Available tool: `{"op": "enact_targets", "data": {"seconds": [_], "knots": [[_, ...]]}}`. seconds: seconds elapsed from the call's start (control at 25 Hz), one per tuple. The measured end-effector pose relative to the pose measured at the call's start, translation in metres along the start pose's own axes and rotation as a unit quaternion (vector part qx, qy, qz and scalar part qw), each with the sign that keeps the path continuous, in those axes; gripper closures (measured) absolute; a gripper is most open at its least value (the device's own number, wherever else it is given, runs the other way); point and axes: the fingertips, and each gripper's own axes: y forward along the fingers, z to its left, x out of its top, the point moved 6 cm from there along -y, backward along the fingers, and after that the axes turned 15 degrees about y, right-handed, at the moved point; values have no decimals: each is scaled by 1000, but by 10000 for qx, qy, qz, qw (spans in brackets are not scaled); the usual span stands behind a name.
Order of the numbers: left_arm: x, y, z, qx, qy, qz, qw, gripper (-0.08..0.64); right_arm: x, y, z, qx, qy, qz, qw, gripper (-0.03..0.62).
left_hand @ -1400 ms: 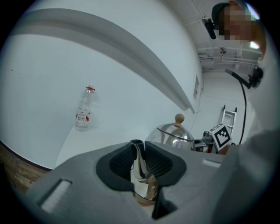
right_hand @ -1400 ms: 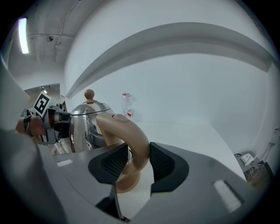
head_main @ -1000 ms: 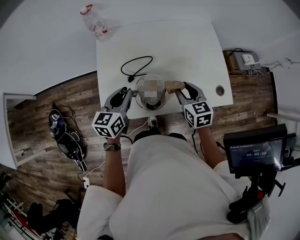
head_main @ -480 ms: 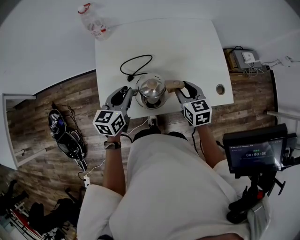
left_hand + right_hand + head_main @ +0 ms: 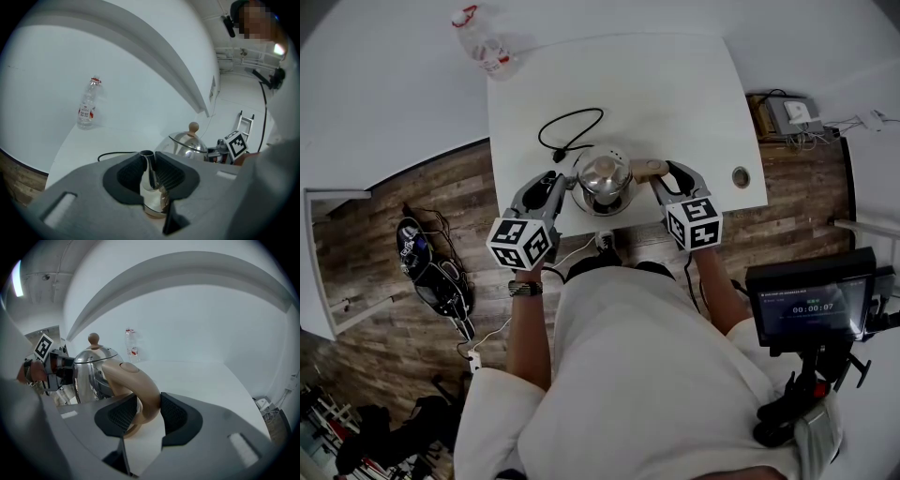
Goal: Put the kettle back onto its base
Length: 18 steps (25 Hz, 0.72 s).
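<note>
- Two grippers are on the kettle (image 5: 605, 180) as I read it from the head view, one on each side, at the near edge of the white table (image 5: 675, 94).
- My left gripper (image 5: 561, 185) is clenched on the steel spout (image 5: 146, 161). In the left gripper view both pads press against it.
- My right gripper (image 5: 659, 178) grasps the tan handle (image 5: 136, 380). In the right gripper view the handle's curve sits between the two pads.
- Kettle stands upright, with the wooden knob (image 5: 193, 126) of its lid on top.
- I cannot tell whether the kettle rests on its base, on the bare table, or is held just above it; its underside is hidden in all three views.
- One black cable (image 5: 115, 153) lies in a loop on the table just beyond the kettle, towards the left.
- One clear bottle (image 5: 487, 45) with a red label stands upright at the far left corner, well apart from the kettle.
</note>
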Motion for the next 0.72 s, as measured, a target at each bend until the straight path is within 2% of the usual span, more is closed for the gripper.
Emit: {"op": "enact_targets", "data": {"seconds": [0.72], "knots": [[-8,0,1,-29,45,124,9999,479,-9,2,1,-6,-28,31,10000,435]]}}
